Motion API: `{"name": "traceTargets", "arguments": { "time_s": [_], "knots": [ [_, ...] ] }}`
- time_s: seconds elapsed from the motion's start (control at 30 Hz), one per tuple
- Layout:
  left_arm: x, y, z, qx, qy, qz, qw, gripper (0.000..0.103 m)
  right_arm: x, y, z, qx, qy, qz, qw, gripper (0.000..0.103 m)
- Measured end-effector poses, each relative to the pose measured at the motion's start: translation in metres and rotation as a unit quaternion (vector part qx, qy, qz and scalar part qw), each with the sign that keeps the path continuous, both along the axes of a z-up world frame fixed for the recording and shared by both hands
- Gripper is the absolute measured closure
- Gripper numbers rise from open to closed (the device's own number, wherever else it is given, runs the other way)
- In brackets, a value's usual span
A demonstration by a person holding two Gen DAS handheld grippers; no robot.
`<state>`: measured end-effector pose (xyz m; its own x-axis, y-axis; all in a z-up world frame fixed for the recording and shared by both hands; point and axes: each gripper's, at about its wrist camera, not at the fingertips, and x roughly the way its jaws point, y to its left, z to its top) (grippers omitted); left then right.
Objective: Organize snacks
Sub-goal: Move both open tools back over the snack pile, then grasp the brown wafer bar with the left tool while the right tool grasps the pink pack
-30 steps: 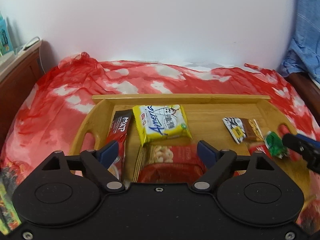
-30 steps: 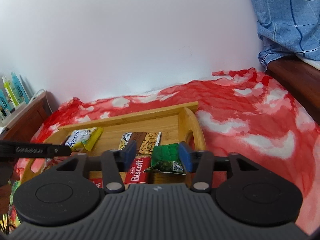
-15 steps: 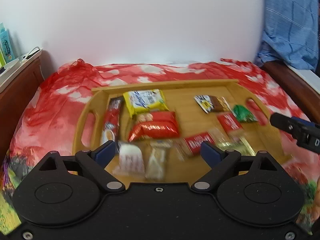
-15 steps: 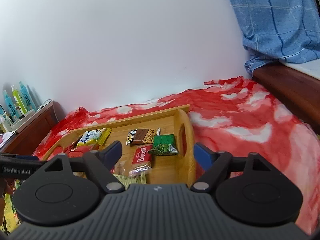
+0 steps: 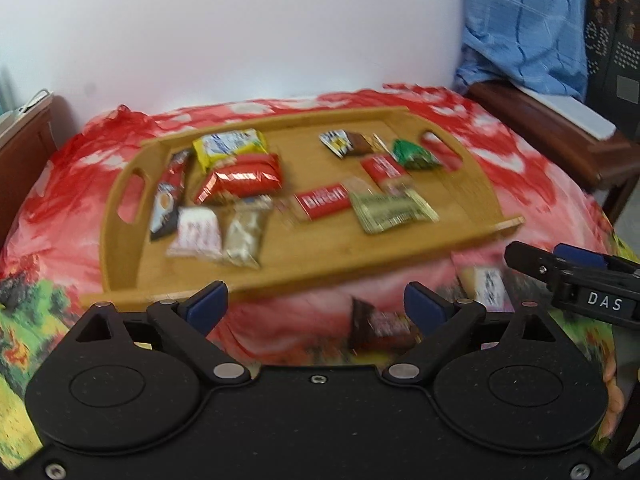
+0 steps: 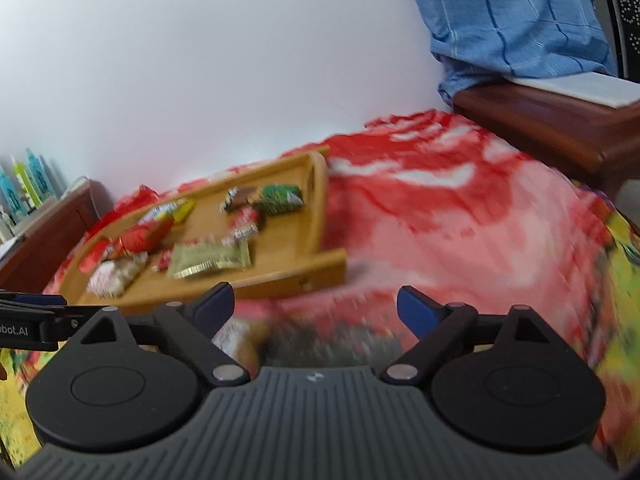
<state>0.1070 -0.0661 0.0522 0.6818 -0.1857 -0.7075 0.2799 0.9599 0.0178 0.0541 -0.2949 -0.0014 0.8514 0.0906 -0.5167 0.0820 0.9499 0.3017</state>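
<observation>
Both tools empty, jaws wide apart: left tool (image 5: 316, 300), right tool (image 6: 316, 304), hovering over the near edge of the bed. Loose snacks lie on the cloth (image 5: 72, 168) short of the tray: a dark bar (image 5: 380, 326) just ahead of the left tool, a pale packet (image 5: 486, 282) to its right. Frames are motion-blurred, so a rushed grab could miss or snag the cloth. Both tools sit close; going for the same snack risks a clash. Tray (image 5: 320, 270) further out on soft bedding, already crowded; a push on its rim could tip it or shove packets like the gold one (image 5: 394, 210) around.
</observation>
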Motion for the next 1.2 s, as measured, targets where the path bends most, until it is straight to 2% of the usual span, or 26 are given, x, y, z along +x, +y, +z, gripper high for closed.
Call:
{"name": "traceTargets", "arguments": {
  "time_s": [0.1,0.23,0.33,0.4,0.67,0.9,1.07,1.2],
  "knots": [
    [-0.007,-0.005,-0.007,-0.002,0.008,-0.01,0.9999,0.008,-0.006,0.004,0.001,0.001,-0.002,0.006,1.0,0.008],
    [-0.013,-0.011,-0.015,0.0,0.013,-0.021,0.9997,0.008,-0.007,0.016,0.003,-0.023,-0.007,0.028,0.999,0.008],
    [-0.015,-0.013,-0.02,-0.003,0.015,-0.025,0.9996,0.008,-0.006,0.021,0.002,-0.028,-0.003,0.041,0.999,0.012],
    [-0.015,-0.013,-0.024,-0.008,0.021,-0.024,0.9995,0.008,-0.005,0.02,0.001,-0.017,0.0,0.043,0.999,0.013],
    [-0.009,-0.016,-0.033,-0.037,0.041,-0.014,0.9984,0.008,-0.001,0.011,0.002,0.025,0.006,0.041,0.999,0.033],
    [-0.011,-0.029,-0.038,-0.035,0.042,-0.031,0.998,0.009,0.003,0.014,0.002,0.028,0.011,0.049,0.998,0.036],
    [-0.014,-0.038,-0.04,-0.026,0.03,-0.045,0.9982,0.014,0.006,0.016,0.0,0.028,0.017,0.053,0.998,0.036],
    [-0.015,-0.041,-0.04,-0.023,0.025,-0.054,0.998,0.023,0.007,0.016,-0.001,0.03,0.019,0.054,0.998,0.036]
  ]
}}
